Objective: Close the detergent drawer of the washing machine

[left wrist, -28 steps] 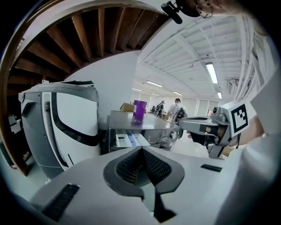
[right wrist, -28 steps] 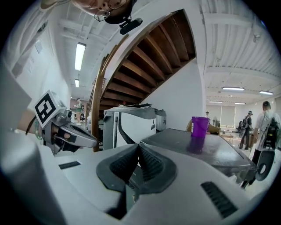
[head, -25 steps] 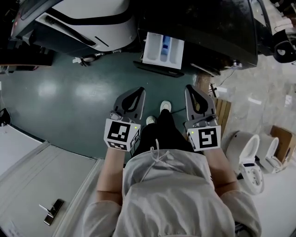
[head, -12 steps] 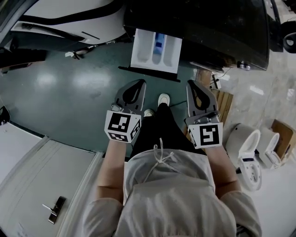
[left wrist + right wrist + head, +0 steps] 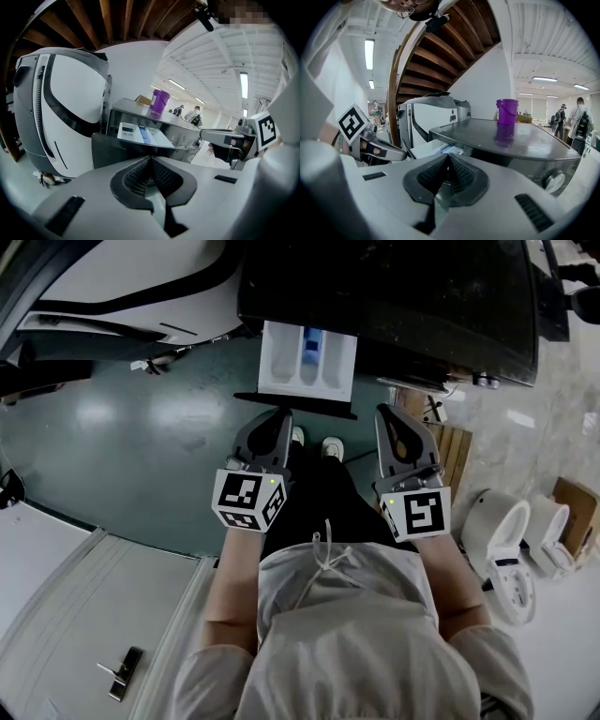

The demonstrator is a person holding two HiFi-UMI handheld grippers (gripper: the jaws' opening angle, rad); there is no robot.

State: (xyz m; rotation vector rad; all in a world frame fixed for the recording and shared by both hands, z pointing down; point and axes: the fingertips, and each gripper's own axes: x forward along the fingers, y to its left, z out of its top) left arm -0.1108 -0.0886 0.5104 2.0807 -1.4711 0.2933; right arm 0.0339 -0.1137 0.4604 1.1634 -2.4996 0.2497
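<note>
In 1 s the person has stepped toward the washing machine (image 5: 422,296). Its open detergent drawer (image 5: 307,360), earlier well apart from the left gripper (image 5: 281,418), now lies just beyond its tip.

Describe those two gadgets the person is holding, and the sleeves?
The left gripper and right gripper are grey, tapering shells with a dark teardrop opening lined by ribbed black pads. Each carries a white cube printed with black square markers and a small green light. The sleeves are pale grey and leave the forearms bare.
</note>
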